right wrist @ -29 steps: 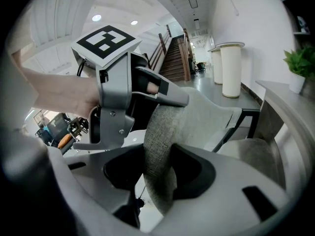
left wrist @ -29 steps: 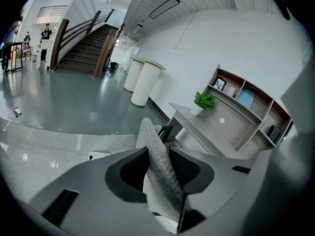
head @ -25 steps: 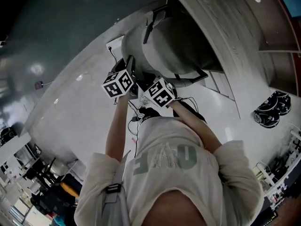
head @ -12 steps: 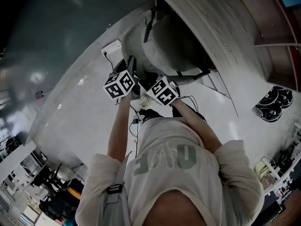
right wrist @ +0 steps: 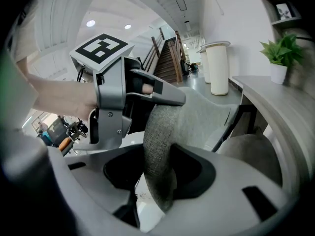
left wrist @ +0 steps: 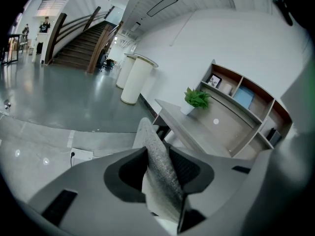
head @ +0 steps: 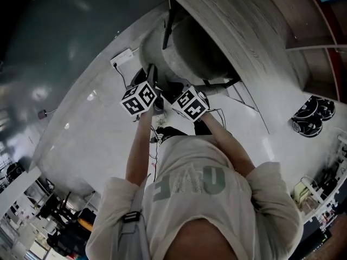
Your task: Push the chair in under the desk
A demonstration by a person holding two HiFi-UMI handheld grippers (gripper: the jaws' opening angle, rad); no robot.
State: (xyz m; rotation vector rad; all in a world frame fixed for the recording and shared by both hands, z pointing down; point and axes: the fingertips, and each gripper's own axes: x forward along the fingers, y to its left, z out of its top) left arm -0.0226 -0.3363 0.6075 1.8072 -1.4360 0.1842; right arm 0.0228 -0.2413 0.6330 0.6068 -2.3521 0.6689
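L gripper (left wrist: 158, 170) and R gripper (right wrist: 158, 176): both clamped on top edge of chair (head: 181, 50) back, side by side. Chair at 12 o'clock, seat partly under desk (head: 244, 31) edge. Obstructions: power box (head: 122, 56) on floor at 11 o'clock, near chair; cables (head: 156, 128) loose on floor below grippers. Plant (left wrist: 197, 98) on desktop. Open floor (head: 81, 129) from 8 to 10 o'clock.

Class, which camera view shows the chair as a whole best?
The head view: it shows most of the grey chair from above, partly under the desk. The left gripper view and right gripper view each show only its fabric backrest edge gripped between the jaws.
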